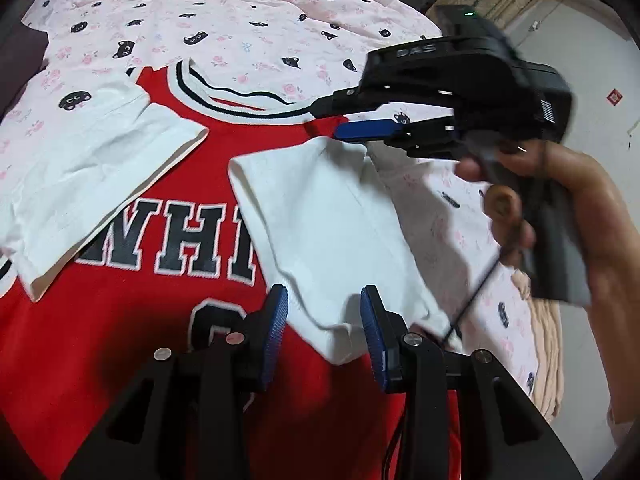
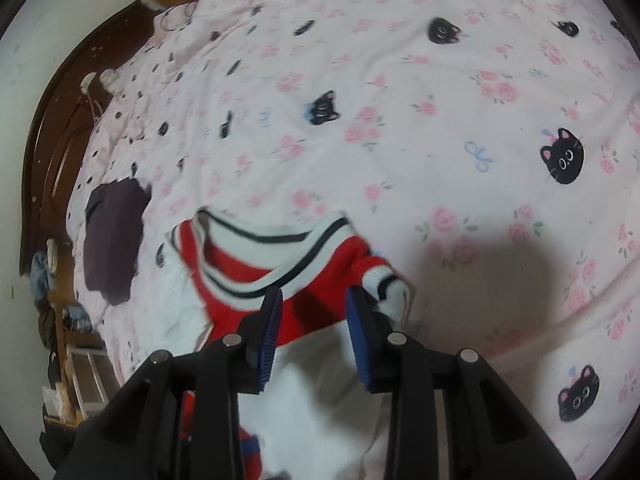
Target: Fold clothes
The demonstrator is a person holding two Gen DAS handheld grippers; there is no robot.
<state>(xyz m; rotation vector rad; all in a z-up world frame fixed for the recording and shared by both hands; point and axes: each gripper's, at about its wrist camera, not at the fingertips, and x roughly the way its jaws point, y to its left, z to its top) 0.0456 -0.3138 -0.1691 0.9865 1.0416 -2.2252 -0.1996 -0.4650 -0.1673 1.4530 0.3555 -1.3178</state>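
A red jersey (image 1: 160, 320) with black letters lies flat on the bed. Its striped collar (image 1: 224, 100) is at the far end. Both white sleeves are folded inward, one on the left (image 1: 92, 160) and one on the right (image 1: 328, 220). My left gripper (image 1: 324, 300) hovers open over the right sleeve's near hem, its blue pads clear of the cloth. My right gripper (image 1: 330, 119), held by a hand (image 1: 560, 200), points at the jersey's right shoulder. In the right wrist view the right gripper (image 2: 314, 296) stands open above the red shoulder (image 2: 240, 272) and collar (image 2: 280, 248).
The pink bedsheet (image 1: 240, 20) with black cat faces covers the bed. A dark purple cloth (image 2: 114, 240) lies on it near the brown wooden headboard (image 2: 52, 140). A beige blanket (image 1: 544, 340) hangs at the bed's right edge. Clutter stands by the wall (image 2: 60, 360).
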